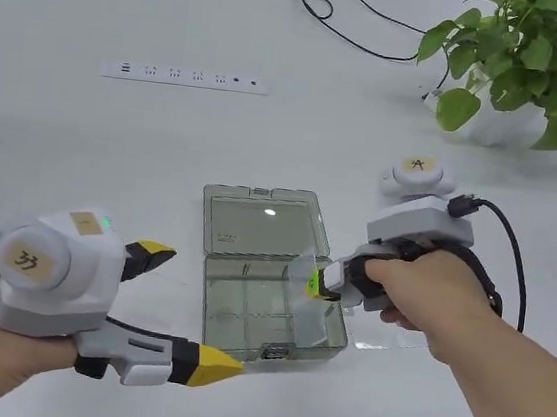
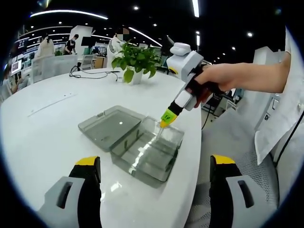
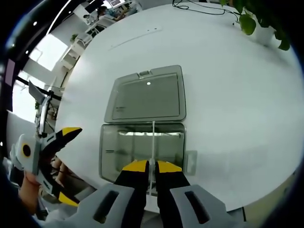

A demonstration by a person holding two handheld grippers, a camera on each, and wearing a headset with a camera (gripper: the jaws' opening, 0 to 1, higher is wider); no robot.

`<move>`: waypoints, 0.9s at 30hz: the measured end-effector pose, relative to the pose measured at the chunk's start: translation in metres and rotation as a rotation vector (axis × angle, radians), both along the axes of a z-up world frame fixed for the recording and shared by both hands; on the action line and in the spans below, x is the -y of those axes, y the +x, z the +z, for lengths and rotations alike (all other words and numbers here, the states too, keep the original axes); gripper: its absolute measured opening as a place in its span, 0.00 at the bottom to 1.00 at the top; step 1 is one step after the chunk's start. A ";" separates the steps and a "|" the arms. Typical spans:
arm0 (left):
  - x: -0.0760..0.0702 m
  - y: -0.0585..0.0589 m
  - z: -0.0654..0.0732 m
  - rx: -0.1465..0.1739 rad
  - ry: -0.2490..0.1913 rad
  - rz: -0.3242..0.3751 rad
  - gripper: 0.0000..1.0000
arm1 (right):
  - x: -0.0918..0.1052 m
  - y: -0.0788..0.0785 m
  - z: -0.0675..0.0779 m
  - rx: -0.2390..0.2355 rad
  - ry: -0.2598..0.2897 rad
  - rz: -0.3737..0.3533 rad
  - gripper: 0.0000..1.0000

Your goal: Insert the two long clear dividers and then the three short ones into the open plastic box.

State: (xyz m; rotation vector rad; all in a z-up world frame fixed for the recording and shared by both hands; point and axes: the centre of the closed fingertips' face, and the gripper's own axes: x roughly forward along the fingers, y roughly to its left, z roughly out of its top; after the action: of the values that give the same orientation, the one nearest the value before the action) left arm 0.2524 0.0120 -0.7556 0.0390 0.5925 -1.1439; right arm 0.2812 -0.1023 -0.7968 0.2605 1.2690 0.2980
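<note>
One white desk (image 1: 84, 146), open office, carries the box (image 3: 102, 147); right hand-held gripper (image 3: 151, 166) pinches a divider (image 3: 153, 142) running six-to-twelve; left hand-held gripper (image 2: 154, 160) gapes at eight o'clock.

The open plastic box (image 1: 242, 349), made of smoky transparent plastic, is sitting level on the table (image 1: 112, 169) with its hinged lid (image 1: 260, 222) lying flat open behind the base. 1 clear divider (image 3: 153, 142) is standing upright on edge inside the base, running from the front wall towards the hinge side near the middle, with its near end being pinched between the closed jaws of the right gripper (image 3: 151, 167). 1 clear flat piece (image 3: 190, 160) is lying on the table just beside the base's right wall.
</note>
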 end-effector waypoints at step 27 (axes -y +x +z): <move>-0.003 -0.001 -0.003 -0.005 0.011 0.004 0.97 | -0.016 0.001 -0.012 -0.002 0.012 0.071 0.09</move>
State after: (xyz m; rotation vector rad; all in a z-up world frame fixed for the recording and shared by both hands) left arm 0.2516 0.0149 -0.7589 0.0443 0.6032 -1.1369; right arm 0.2826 -0.0866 -0.8093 0.2266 1.2808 0.3662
